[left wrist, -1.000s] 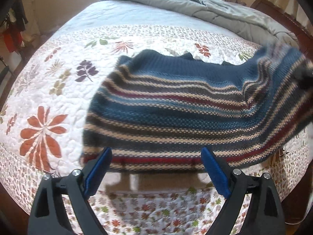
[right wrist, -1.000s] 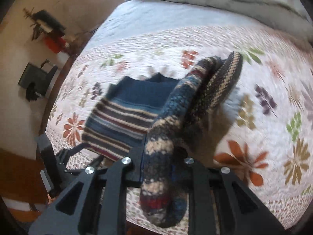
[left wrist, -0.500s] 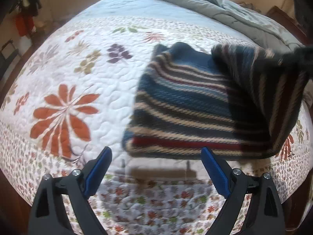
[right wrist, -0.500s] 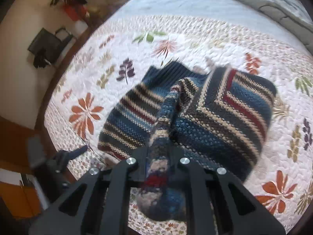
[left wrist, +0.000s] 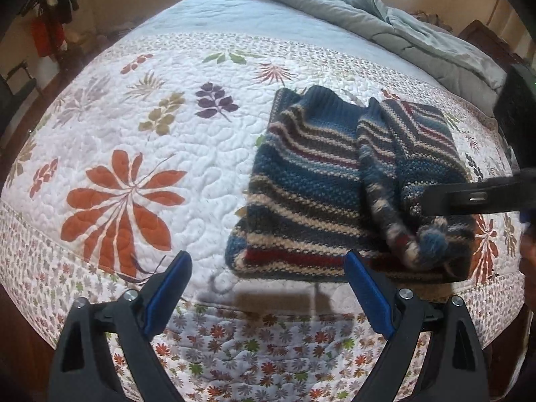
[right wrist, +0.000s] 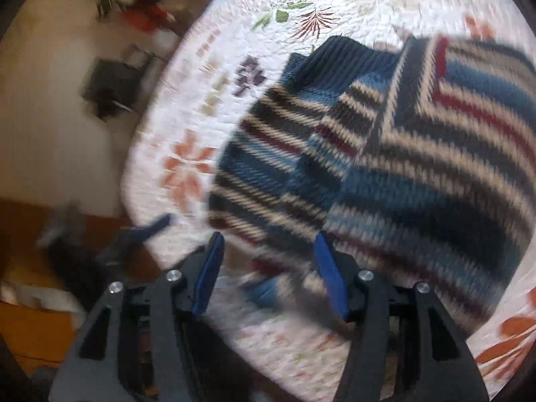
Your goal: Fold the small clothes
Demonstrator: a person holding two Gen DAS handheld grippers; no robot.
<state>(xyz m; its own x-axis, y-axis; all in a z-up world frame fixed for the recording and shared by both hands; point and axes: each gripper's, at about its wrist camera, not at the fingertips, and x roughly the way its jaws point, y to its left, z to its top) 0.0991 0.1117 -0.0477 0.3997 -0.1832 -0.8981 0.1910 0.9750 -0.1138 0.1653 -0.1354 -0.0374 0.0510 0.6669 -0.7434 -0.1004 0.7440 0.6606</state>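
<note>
A small knitted sweater (left wrist: 311, 181) with blue, cream, dark and red stripes lies on the floral quilt (left wrist: 140, 127) near the bed's front edge. Its right side and sleeve (left wrist: 398, 214) are folded over the body. My left gripper (left wrist: 268, 288) is open and empty, just in front of the sweater's lower left corner. My right gripper (right wrist: 268, 268) is open and empty above the sweater's (right wrist: 385, 154) near hem; this view is blurred. One of its black fingers (left wrist: 469, 197) shows in the left wrist view over the folded sleeve.
A grey duvet (left wrist: 368, 20) is bunched at the far end of the bed. A dark wooden bed frame (left wrist: 485, 37) is at the far right. Floor, a dark bag (right wrist: 114, 87) and red items (right wrist: 147, 20) lie left of the bed.
My right gripper laid the folded sleeve side down on the sweater and opened, letting it go. The left gripper stayed open and shifted left, so the sweater sits further right.
</note>
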